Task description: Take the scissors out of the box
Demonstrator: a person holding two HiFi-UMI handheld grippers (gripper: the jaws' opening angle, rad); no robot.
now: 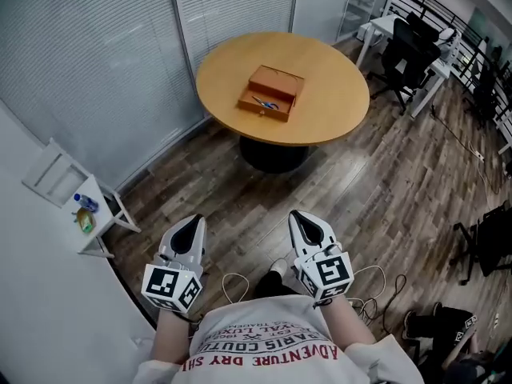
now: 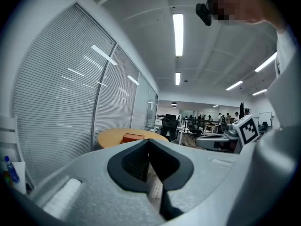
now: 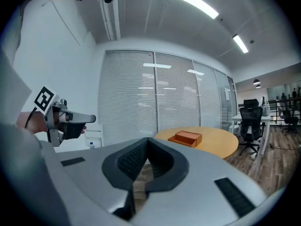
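Wood flooring surrounds one round tabletop (image 1: 320,62) in the head view. One orange box (image 1: 276,85) sits on it, with one pair of scissors (image 1: 265,102) inside. Two tools, left tool (image 1: 194,221) and right tool (image 1: 297,214), hover well apart from it. Left gripper view: jaws clenched together, empty. Right gripper view: likewise clenched, empty.

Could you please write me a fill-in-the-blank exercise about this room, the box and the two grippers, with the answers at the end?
1. The box stands on a ___ wooden table.
2. The scissors in the box have ___ handles.
3. The left gripper and the right gripper are far from the table, and the jaws of both are ___.

Missing words: round; blue; shut
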